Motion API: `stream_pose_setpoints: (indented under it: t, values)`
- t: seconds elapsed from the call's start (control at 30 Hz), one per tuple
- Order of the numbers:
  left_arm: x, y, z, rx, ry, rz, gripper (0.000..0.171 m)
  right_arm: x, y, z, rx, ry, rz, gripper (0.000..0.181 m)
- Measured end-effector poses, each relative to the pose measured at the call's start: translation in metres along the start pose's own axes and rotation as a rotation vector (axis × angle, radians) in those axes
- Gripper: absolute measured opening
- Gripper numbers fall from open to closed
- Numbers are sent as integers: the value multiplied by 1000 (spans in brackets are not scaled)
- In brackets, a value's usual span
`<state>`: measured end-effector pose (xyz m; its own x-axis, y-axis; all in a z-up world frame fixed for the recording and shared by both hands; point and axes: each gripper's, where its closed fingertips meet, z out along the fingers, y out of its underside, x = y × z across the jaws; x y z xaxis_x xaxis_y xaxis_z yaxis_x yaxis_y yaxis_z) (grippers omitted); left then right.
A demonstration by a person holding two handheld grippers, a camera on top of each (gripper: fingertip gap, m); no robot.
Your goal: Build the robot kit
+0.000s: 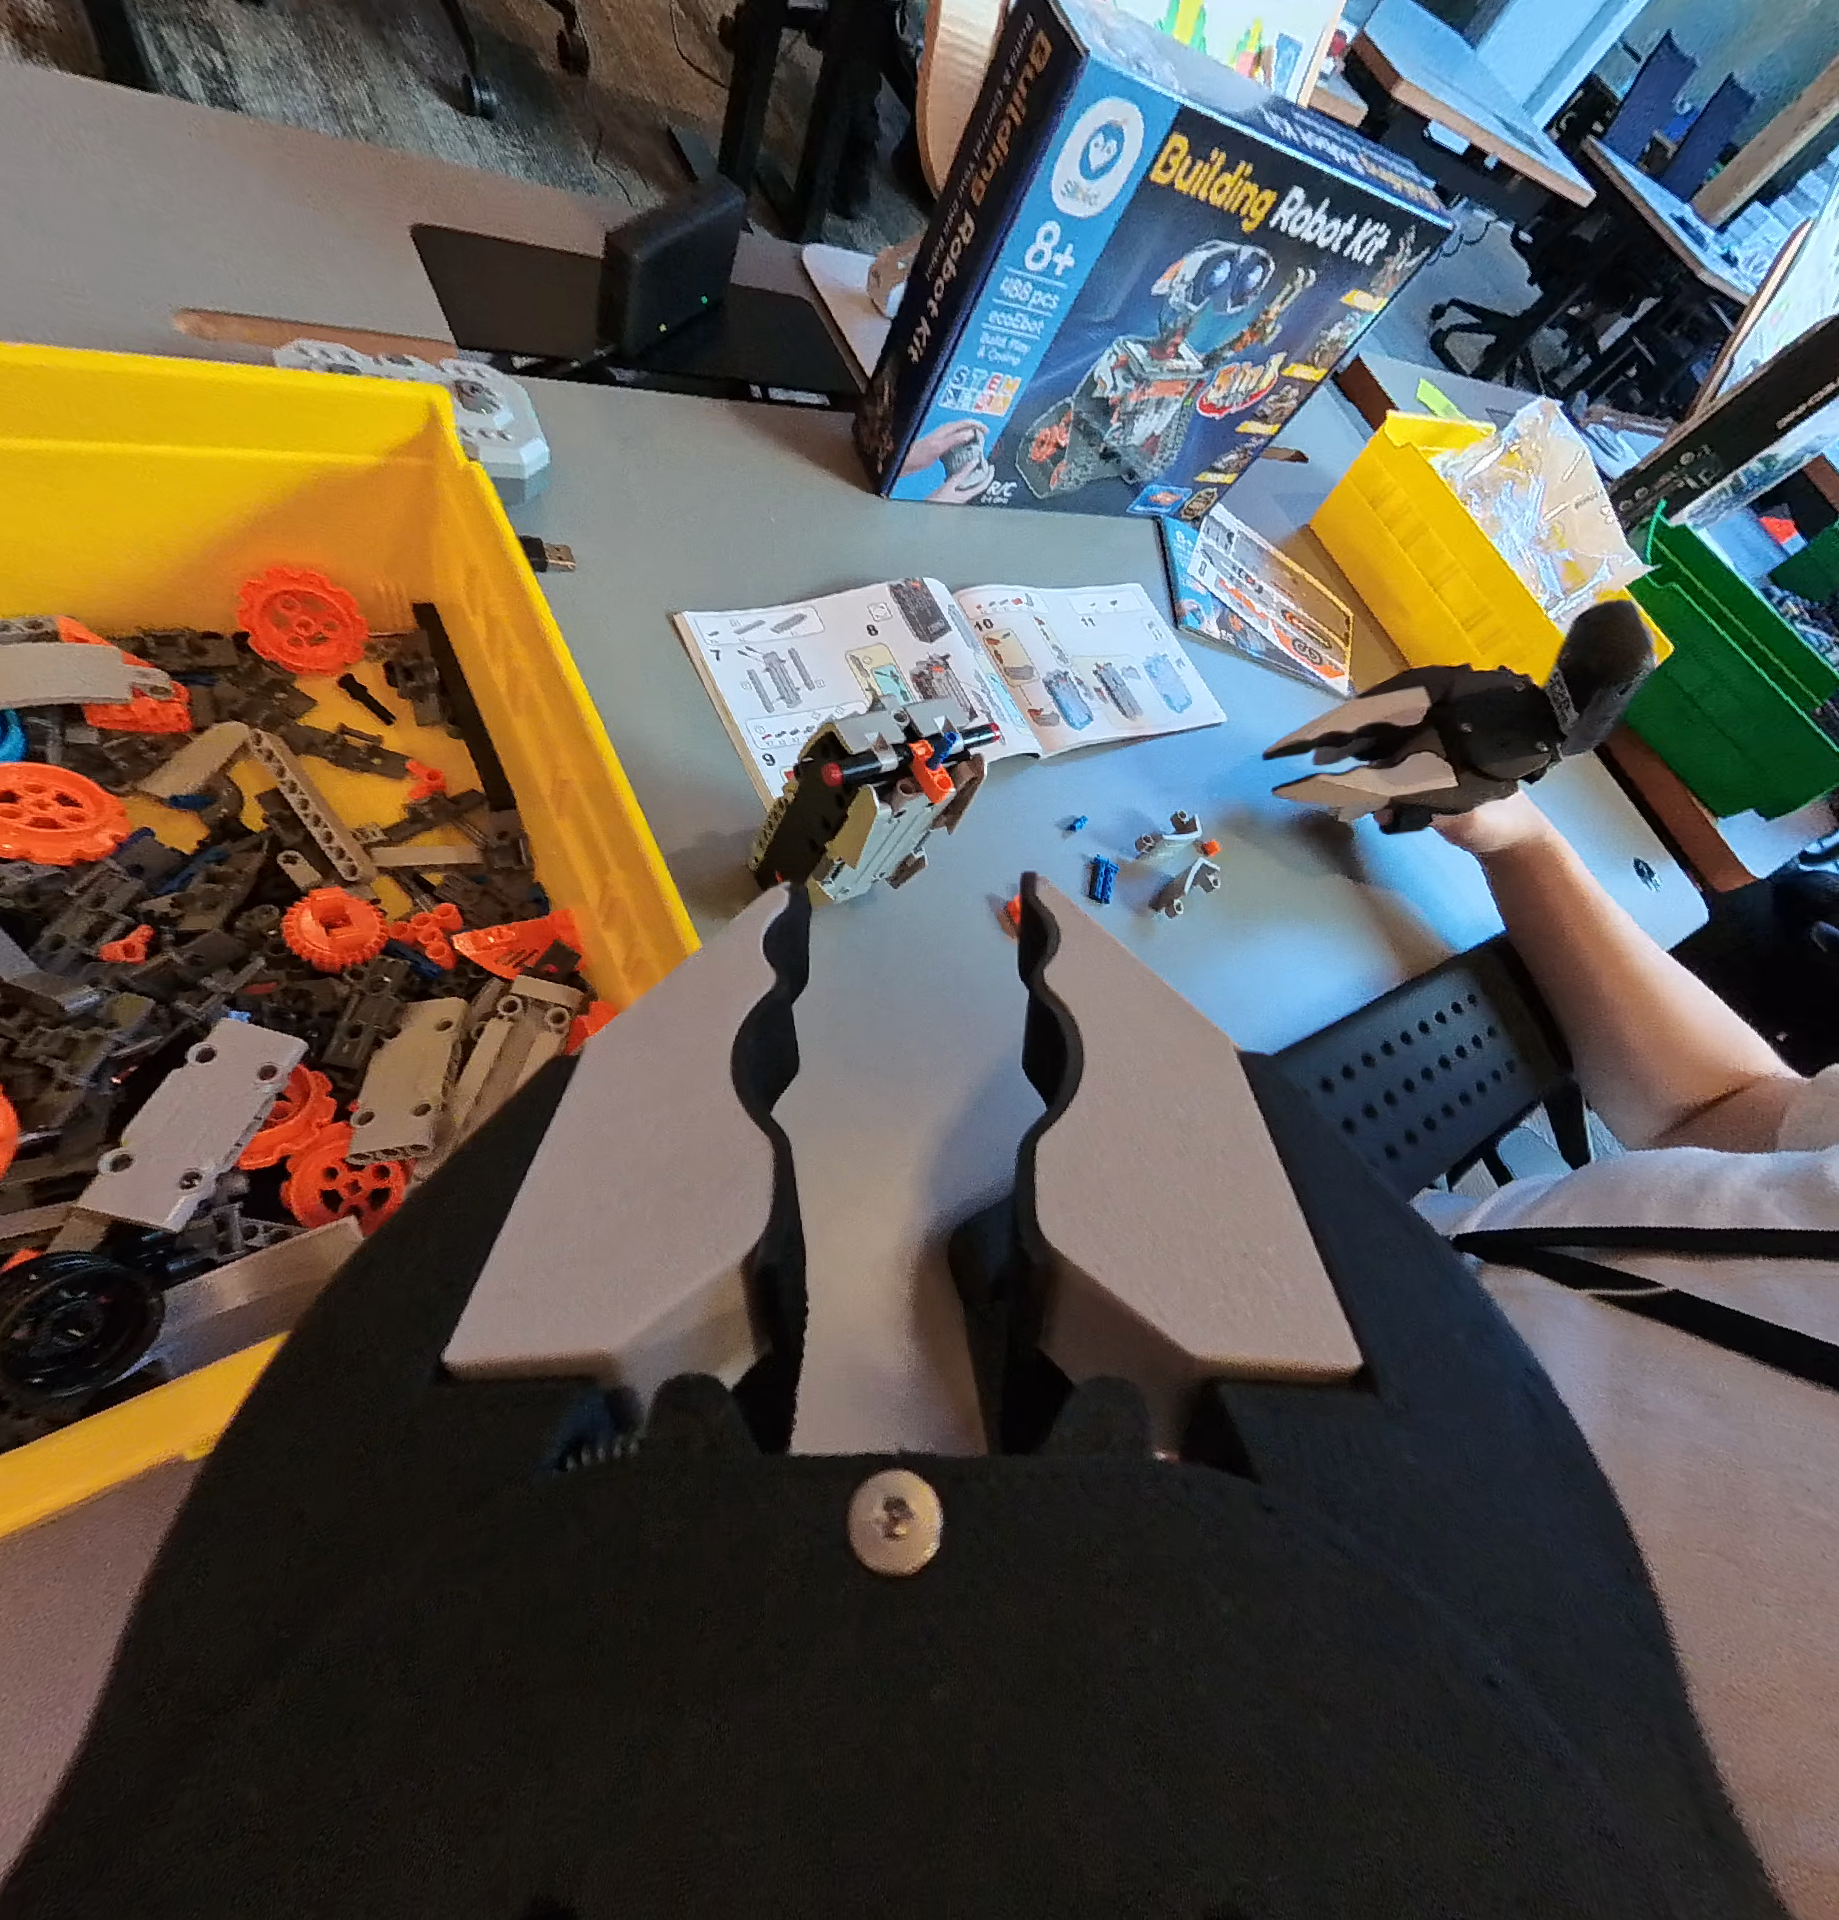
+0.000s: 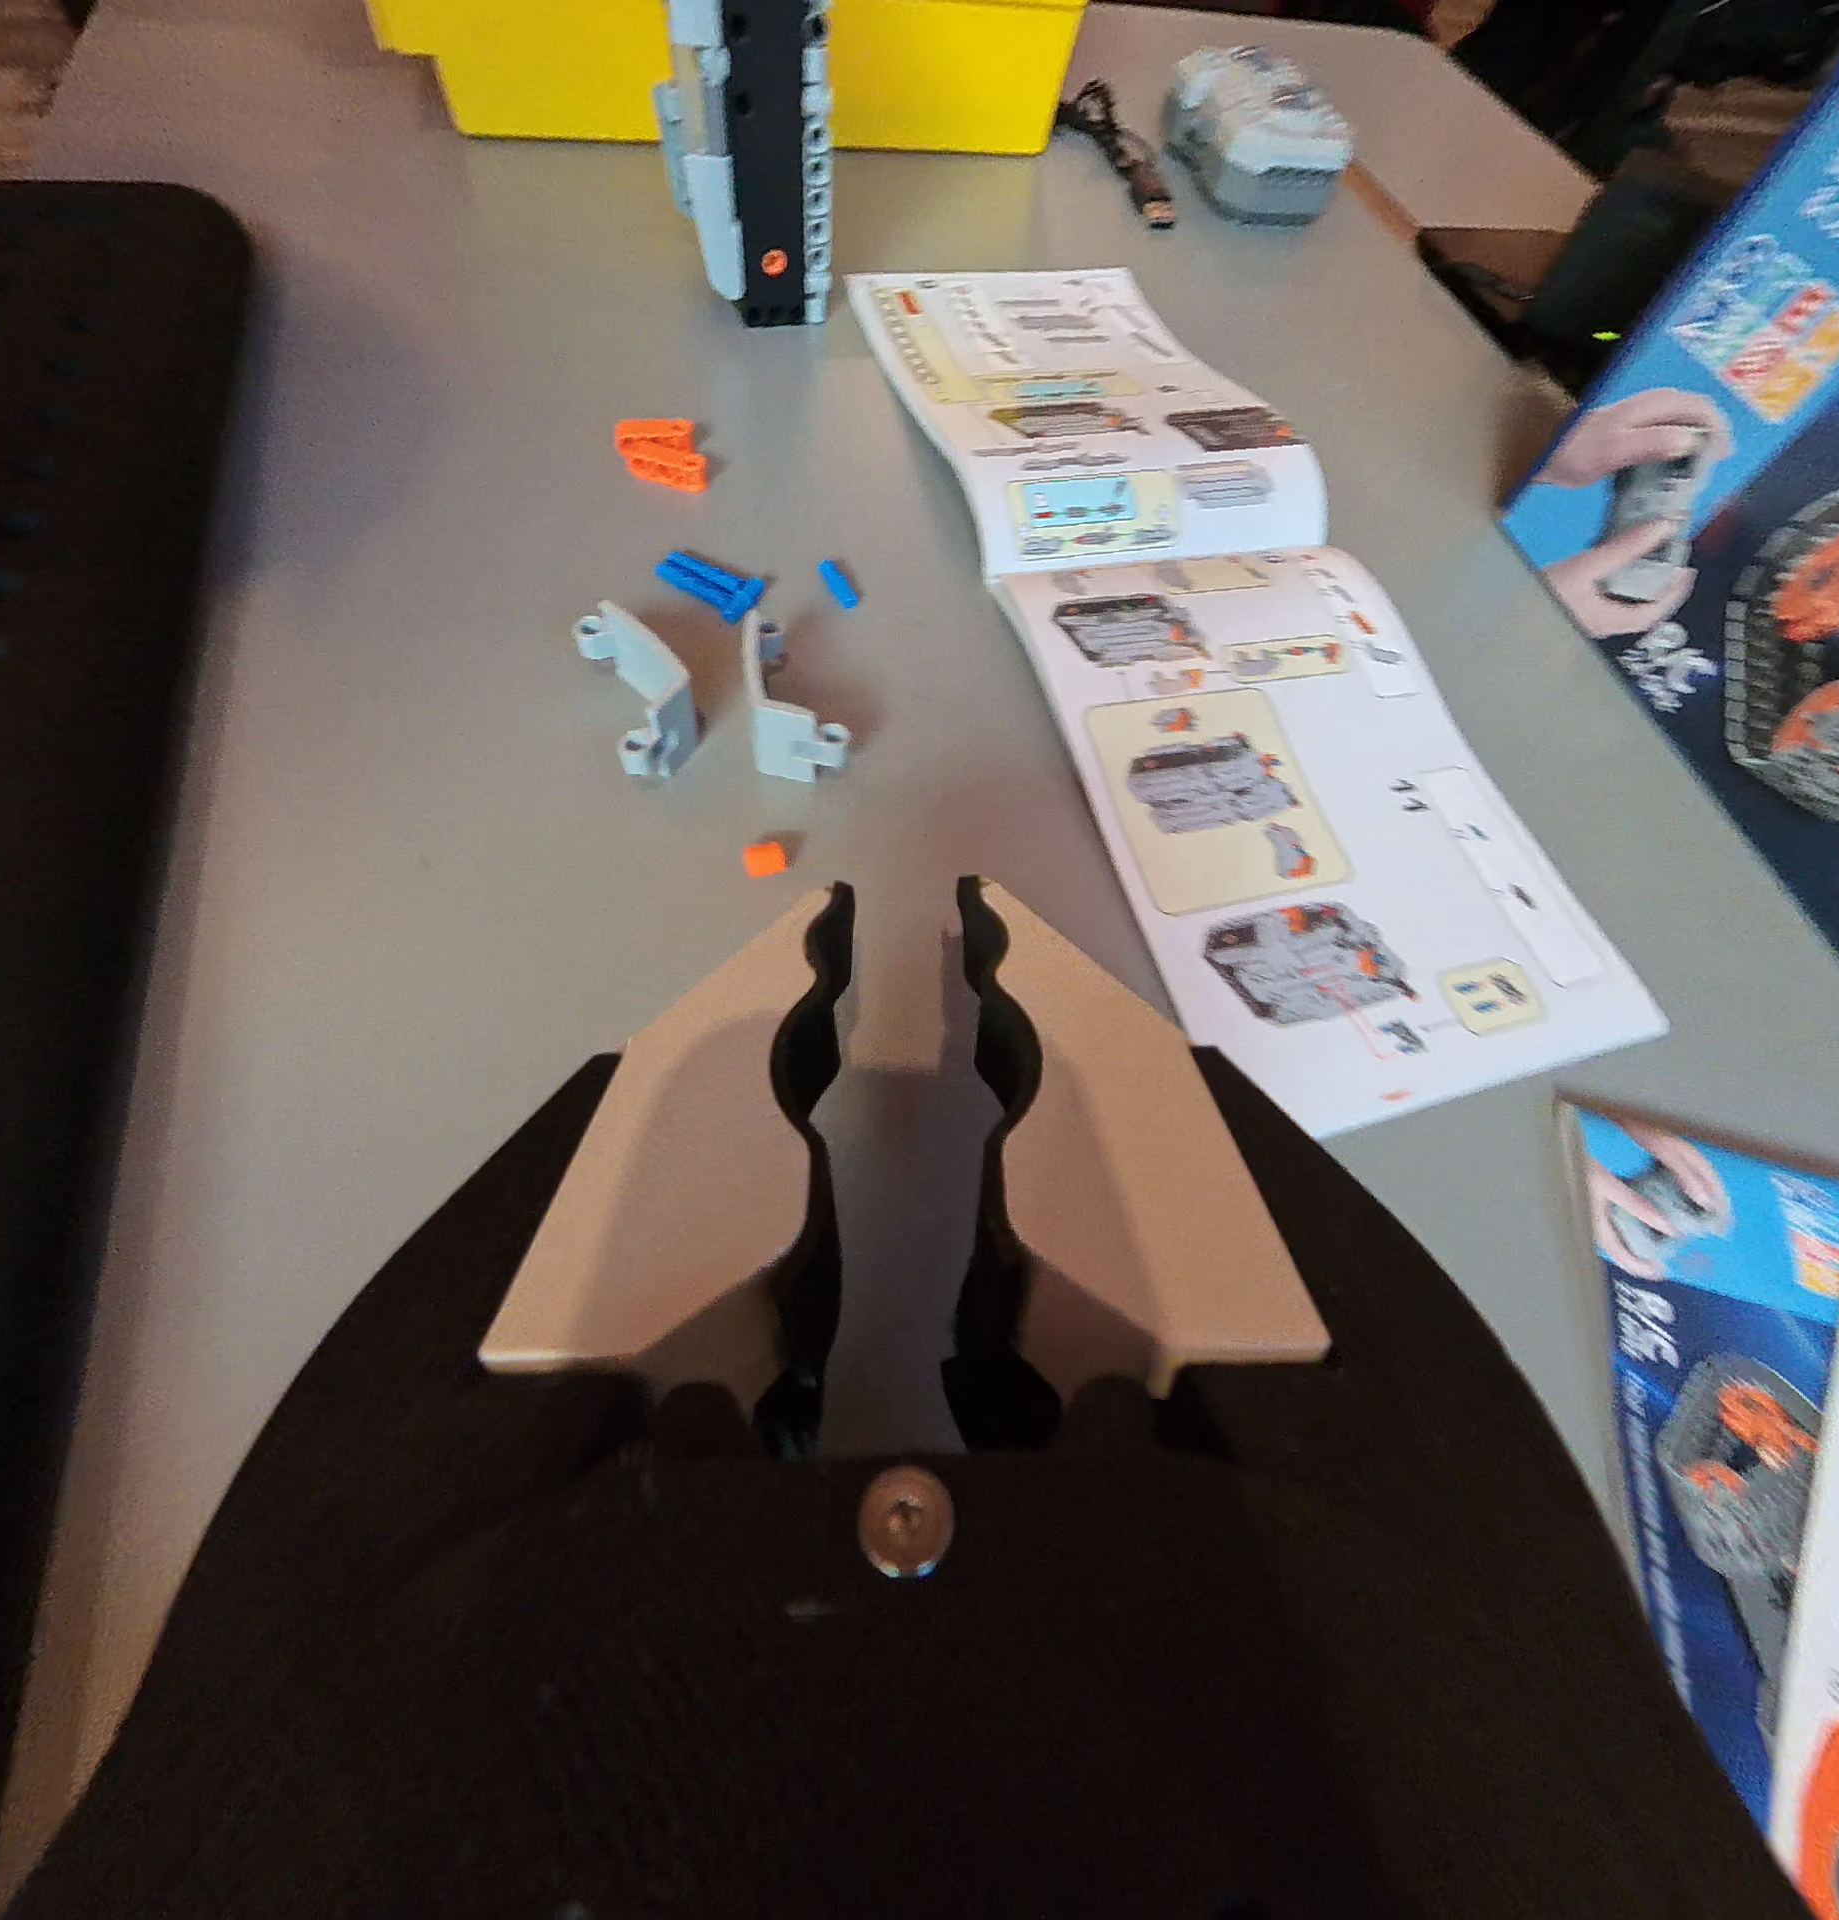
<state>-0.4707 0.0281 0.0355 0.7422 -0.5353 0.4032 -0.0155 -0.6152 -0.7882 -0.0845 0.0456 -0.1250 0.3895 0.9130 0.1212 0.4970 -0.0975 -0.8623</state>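
Bench: grey, carries everything listed here.

Yellow bin: on my left, heaped with loose grey, black and orange building parts.

Kit box: blue, printed, standing upright at the far side.

Instruction booklet: lying open and flat.

Part-built block: black and grey, with orange and red pins, lying at the booklet's near edge; assembled so far as the pictures show, though how complete I cannot tell.

Loose parts: two grey curved panels, blue pins, orange beams and one small orange bush, all unattached on the bench.

My left gripper: fingers spread, empty, just short of the part-built block.

My right gripper: fingers apart, narrower gap, empty, nearest the orange bush, not touching it.
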Motion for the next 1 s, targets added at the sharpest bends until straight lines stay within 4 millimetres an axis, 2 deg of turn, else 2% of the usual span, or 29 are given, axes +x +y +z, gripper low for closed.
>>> stream_pose_setpoints:
  t: [0.17, 0.33, 0.43, 0.73, 1.0]
  values:
    - [-9, -6, -8, 35, -23, -7, 39, 36, 1, -20, 38, 176, -4, 18]
    - [-22, -8, -14, 45, -57, -12, 38, 62, 7, -33, -8, 359, -83, 14]
    - [-26, -8, -15, 51, -59, -18, 38, 64, 4, -34, 0, 389, -113, 12]
    - [-27, -5, -14, 46, -53, -19, 37, 62, 15, -26, -86, 398, -178, 10]
    - [-30, -3, -14, 40, -65, -11, 37, 59, 14, -24, -87, 393, -189, 9]
